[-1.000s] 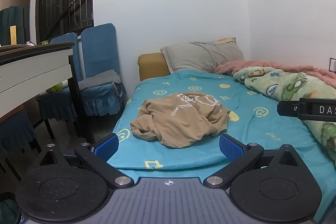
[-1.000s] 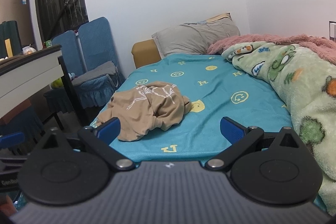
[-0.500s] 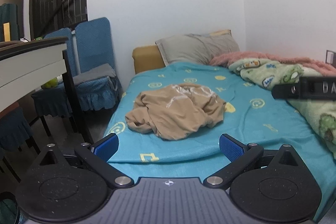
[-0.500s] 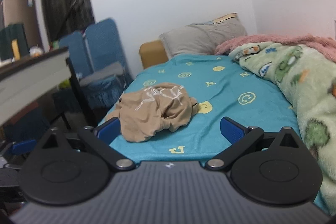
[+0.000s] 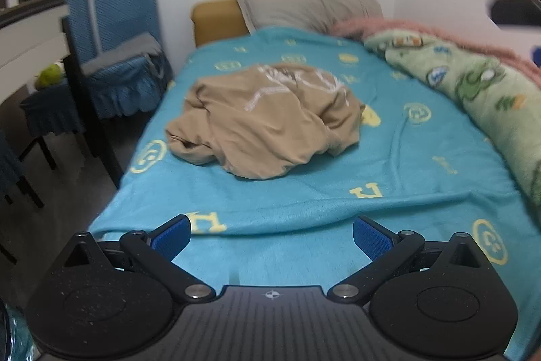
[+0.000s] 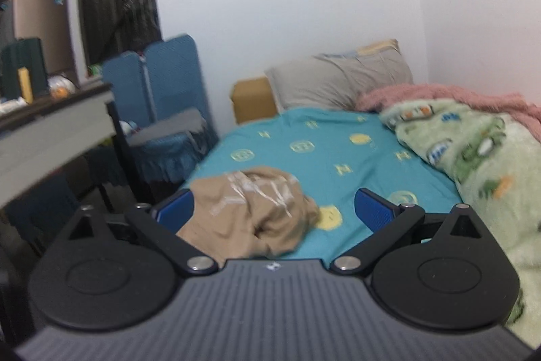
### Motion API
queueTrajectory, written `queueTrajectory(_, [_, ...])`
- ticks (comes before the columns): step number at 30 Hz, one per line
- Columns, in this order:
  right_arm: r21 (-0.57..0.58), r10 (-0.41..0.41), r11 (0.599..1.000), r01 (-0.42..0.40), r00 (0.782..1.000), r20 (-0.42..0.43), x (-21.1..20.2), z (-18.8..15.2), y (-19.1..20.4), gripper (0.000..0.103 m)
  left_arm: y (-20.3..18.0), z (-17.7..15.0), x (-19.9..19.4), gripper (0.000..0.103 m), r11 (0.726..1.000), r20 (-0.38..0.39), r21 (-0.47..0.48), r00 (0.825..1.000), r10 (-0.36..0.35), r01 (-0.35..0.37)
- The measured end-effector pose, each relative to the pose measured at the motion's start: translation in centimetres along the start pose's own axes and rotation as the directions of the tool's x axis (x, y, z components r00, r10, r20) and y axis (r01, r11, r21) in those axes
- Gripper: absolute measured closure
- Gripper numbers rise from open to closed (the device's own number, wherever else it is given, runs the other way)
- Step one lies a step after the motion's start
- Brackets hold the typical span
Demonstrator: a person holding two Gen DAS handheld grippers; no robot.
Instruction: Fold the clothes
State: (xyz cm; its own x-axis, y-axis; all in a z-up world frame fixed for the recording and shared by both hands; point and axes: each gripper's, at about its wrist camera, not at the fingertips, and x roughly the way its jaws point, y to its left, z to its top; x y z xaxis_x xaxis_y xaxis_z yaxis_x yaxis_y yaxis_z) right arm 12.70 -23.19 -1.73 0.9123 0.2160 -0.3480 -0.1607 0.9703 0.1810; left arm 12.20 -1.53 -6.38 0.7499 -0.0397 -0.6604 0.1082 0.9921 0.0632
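A crumpled tan garment (image 5: 267,120) with white print lies in a heap on the teal sheet (image 5: 389,164) of the bed, toward its left side, apart from the green blanket (image 5: 480,93) along the right edge. The left tool (image 5: 270,235) hangs over the foot of the bed, released, blue pads wide apart and empty. The right tool (image 6: 274,212) is also released, with nothing between its pads.

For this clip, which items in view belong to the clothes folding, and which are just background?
Part of the job:
- crumpled tan garment with white print
- teal bedsheet with yellow symbols, the work surface
- left gripper, open
- right gripper, open

Just lying about:
- grey pillow
- green cartoon-print blanket
- pink fuzzy blanket
- blue covered chairs
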Motion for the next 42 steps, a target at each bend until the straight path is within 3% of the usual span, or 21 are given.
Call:
queueTrajectory(4, [0.054, -0.005, 0.998, 0.009, 0.997, -0.082, 1.1, -1.7, -1.4, 0.0, -1.0, 1.5, 4.6, 0.001, 0.998, -0.034, 0.032, 0.998, -0.052, 0.053])
queueTrajectory(7, [0.144, 0.069, 0.988, -0.052, 0.991, -0.114, 1.6, -2.4, -2.5, 0.0, -2.9, 2.5, 8.0, 0.005, 0.995, -0.054, 0.102, 0.999, -0.007, 0.012])
queueTrajectory(11, [0.207, 0.033, 0.978, -0.006, 0.992, -0.124, 2.6, -3.2, -3.5, 0.0, -4.8, 3.8, 11.9, 0.005, 0.985, -0.051, 0.174, 0.999, 0.01, -0.001])
queueTrajectory(13, [0.241, 0.025, 0.971, 0.009, 0.99, -0.141, 3.7, -3.4, -4.4, 0.0, -5.6, 4.3, 13.5, 0.009, 0.981, -0.039, 0.194, 0.999, -0.02, 0.027])
queueTrajectory(17, [0.282, -0.008, 0.958, 0.057, 0.985, -0.172, 6.3, -3.9, -5.9, 0.0, -6.9, 4.6, 16.4, 0.017, 0.966, -0.009, 0.256, 1.0, 0.024, -0.021])
queueTrajectory(18, [0.279, -0.02, 0.958, 0.071, 0.983, -0.182, 6.9, -4.1, -6.1, 0.0, -6.7, 4.7, 17.0, 0.028, 0.968, 0.003, 0.249, 0.999, 0.035, -0.035])
queueTrajectory(19, [0.273, -0.034, 0.958, 0.087, 0.981, -0.192, 7.4, -4.3, -6.2, 0.0, -6.3, 5.0, 17.5, 0.05, 0.974, 0.009, 0.225, 0.999, 0.032, -0.033])
queueTrajectory(22, [0.277, -0.067, 0.953, 0.122, 0.978, -0.2, 8.3, -5.0, -6.9, 0.0, -4.0, 5.9, 17.7, 0.09, 0.991, 0.018, 0.13, 1.0, -0.008, 0.006])
queueTrajectory(26, [0.289, -0.1, 0.945, 0.155, 0.975, -0.198, 9.5, -5.6, -7.4, 0.0, -0.3, 7.0, 14.9, 0.092, 0.997, 0.104, -0.023, 0.992, -0.065, 0.068])
queueTrajectory(31, [0.259, -0.086, 0.957, 0.127, 0.983, -0.162, 9.9, -5.8, -6.5, 0.0, 2.2, 7.8, 6.6, 0.093, 0.993, 0.293, -0.062, 0.953, -0.082, 0.104])
queueTrajectory(35, [0.191, -0.074, 0.977, 0.095, 0.991, -0.113, 9.0, -5.4, -5.1, 0.0, 3.2, 6.9, -0.2, 0.094, 0.981, 0.4, -0.08, 0.907, -0.131, 0.177])
queueTrajectory(39, [0.116, -0.066, 0.99, 0.077, 0.994, -0.089, 7.2, -4.7, -3.2, 0.0, 4.1, 4.9, -6.5, 0.094, 0.969, 0.508, -0.082, 0.846, -0.16, 0.233])
queueTrajectory(42, [0.09, -0.01, 0.996, 0.017, 0.997, -0.075, 4.9, -4.3, -1.2, 0.0, 5.2, 2.9, -11.0, 0.094, 0.951, 0.592, -0.087, 0.783, -0.19, 0.296])
